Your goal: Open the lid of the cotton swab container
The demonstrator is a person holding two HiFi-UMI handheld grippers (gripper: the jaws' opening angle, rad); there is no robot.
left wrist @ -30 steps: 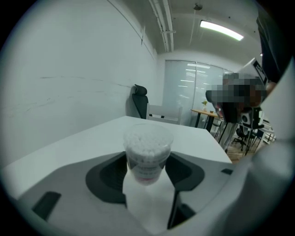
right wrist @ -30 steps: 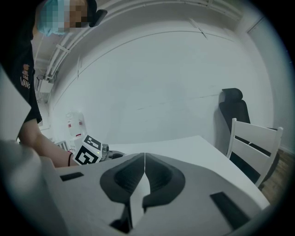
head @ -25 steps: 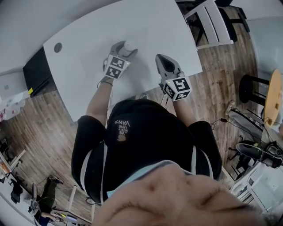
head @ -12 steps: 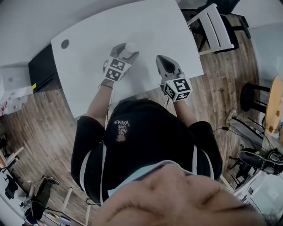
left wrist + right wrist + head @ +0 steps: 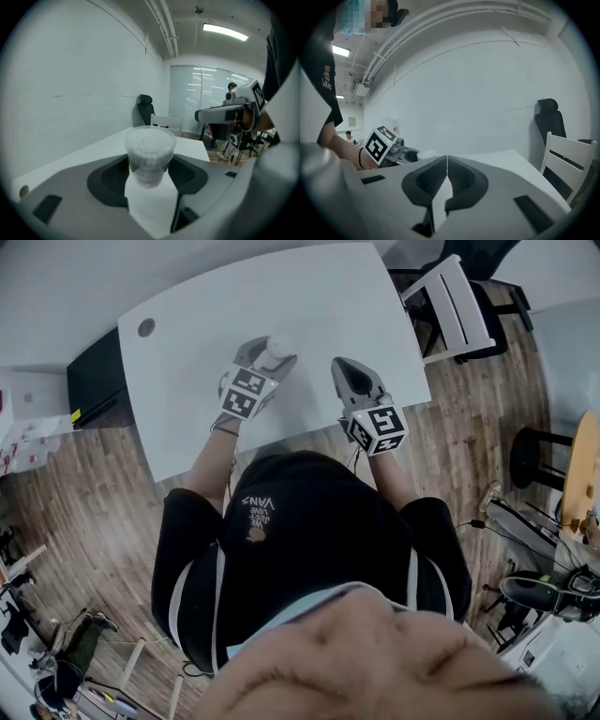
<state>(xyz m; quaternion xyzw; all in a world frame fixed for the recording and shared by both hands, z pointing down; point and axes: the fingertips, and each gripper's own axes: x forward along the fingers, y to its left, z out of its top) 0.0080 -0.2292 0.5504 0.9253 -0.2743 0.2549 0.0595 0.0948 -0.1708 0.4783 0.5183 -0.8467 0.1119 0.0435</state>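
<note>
The cotton swab container [image 5: 150, 154] is a small clear tub packed with white swab tips, and it stands upright between the jaws of my left gripper [image 5: 149, 182]. That gripper is shut on its sides and holds it over the white table [image 5: 328, 306]. In the head view the container [image 5: 278, 346] shows as a white top at the tip of the left gripper [image 5: 266, 358]. My right gripper [image 5: 343, 372] hovers to its right, apart from it. Its jaws meet with nothing between them [image 5: 446, 165]. I cannot tell whether a lid sits on the tub.
A white chair [image 5: 452, 298] stands at the table's right end, with a black office chair [image 5: 548, 117] beyond it. A black cabinet [image 5: 94, 382] sits under the table's left end, near a round cable hole [image 5: 146, 327]. A white wall runs behind the table.
The left gripper has lifted a little and shifted slightly away from me with the container in it. The right gripper has hardly moved and stays shut.
</note>
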